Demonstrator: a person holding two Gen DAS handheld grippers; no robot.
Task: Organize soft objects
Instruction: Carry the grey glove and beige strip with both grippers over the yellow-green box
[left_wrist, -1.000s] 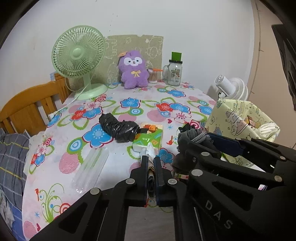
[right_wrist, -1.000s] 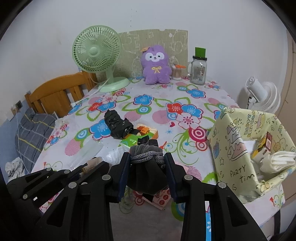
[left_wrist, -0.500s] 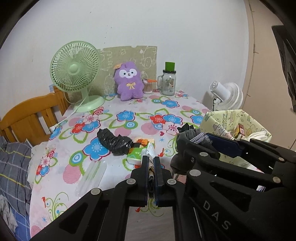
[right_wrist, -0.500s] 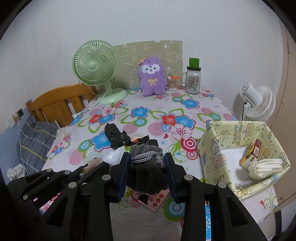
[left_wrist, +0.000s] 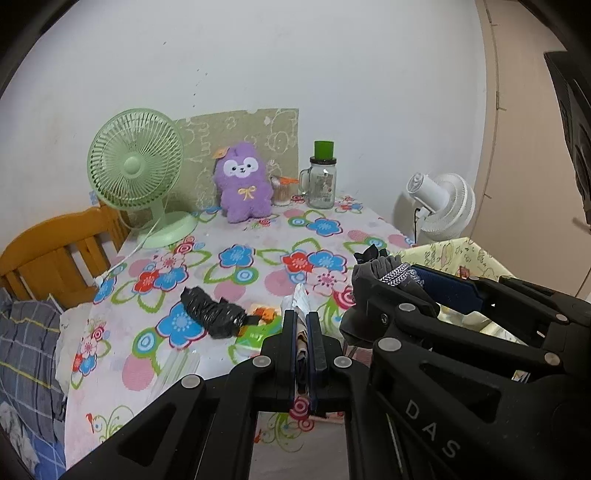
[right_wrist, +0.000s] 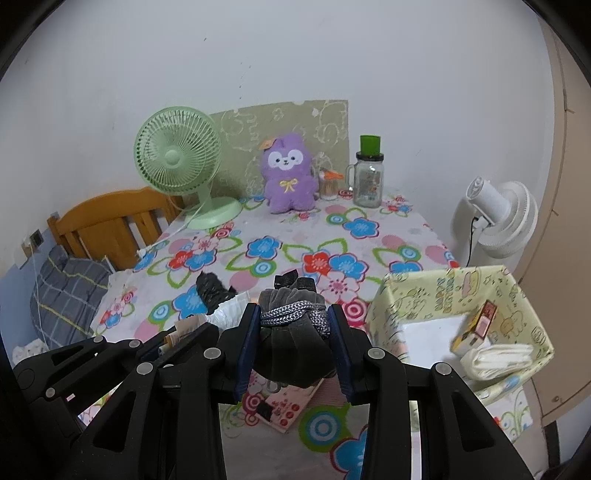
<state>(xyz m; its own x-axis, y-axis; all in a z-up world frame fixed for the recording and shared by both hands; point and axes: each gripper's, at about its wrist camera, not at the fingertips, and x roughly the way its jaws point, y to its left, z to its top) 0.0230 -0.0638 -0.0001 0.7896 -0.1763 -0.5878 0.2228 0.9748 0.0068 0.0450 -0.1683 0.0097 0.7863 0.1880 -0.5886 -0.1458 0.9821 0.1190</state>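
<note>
The surface (right_wrist: 369, 236) wears a white cloth printed with blue, red and pink flowers and green leaves. At its far edge stand a pale green fan (right_wrist: 177, 162), a purple plush toy (right_wrist: 290, 173) with a yellow bow, and a clear jar (right_wrist: 367, 182) with a green cap. A crumpled black bag (left_wrist: 212, 314) lies mid-surface. The box (right_wrist: 454, 291) at the right edge is pale yellow with cartoon drawings. The pouch (right_wrist: 291, 332) is dark grey with a silver-grey cord.

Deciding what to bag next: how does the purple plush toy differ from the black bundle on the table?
The purple plush toy sits upright at the far edge of the table against a patterned board; the black bundle lies flat near the middle. The toy is fluffy, with a face and a yellow bow; the bundle is crinkled, shiny and shapeless. The toy looks bigger. Both look soft, and no gripper touches either.
</note>
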